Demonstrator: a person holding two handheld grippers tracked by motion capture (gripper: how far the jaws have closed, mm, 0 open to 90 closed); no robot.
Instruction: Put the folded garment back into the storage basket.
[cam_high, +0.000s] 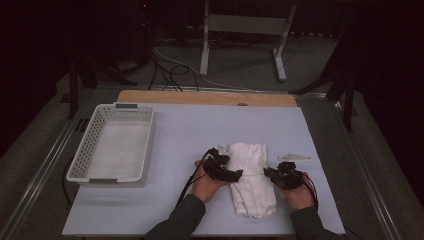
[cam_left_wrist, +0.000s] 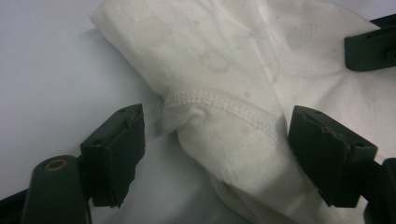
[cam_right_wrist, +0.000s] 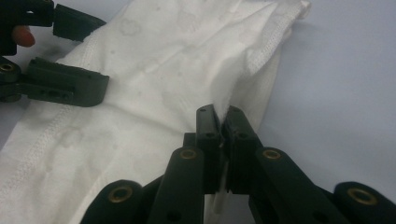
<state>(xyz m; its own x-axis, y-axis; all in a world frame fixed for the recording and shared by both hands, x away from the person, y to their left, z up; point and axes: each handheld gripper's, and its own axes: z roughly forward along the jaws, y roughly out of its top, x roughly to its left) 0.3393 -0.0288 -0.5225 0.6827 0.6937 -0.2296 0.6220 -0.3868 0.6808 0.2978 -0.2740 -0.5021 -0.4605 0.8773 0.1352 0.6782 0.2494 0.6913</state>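
Table (cam_high: 180, 200): flat, pale, matte top; a strip of bare wood (cam_high: 205, 97) shows along its far edge.

Basket (cam_high: 85, 150): white plastic, oblong, its walls pierced with rows of small holes; it stands on the left part of the table, well apart from the cloth and from both grippers.

Cloth (cam_high: 250, 175): a white folded garment of soft knit, lying lengthwise on the table in front of the person, between the two grippers. Faint pale blotches mark its surface (cam_left_wrist: 205, 60), and a stitched hem (cam_left_wrist: 224, 106) crosses a rolled fold.

Left gripper (cam_high: 226, 170): held at the cloth's left edge, jaws spread wide. In the left gripper view (cam_left_wrist: 215, 149) the hemmed fold lies between the two black blocks; the right-hand block touches the cloth or is just beside it, the left-hand block stands apart over bare table.

Right gripper (cam_high: 272, 175): held at the cloth's right edge. In the right gripper view (cam_right_wrist: 223, 116) its jaws are pressed together on a thin raised fold of the cloth's edge, and a sliver of white shows between the blocks lower down.

Hands: left hand (cam_high: 207, 186) and right hand (cam_high: 300, 195), in dark sleeves, come in from the near edge.

Small pale scrap (cam_high: 295, 157): flat on the table just beyond the right gripper; too small to tell what it is.
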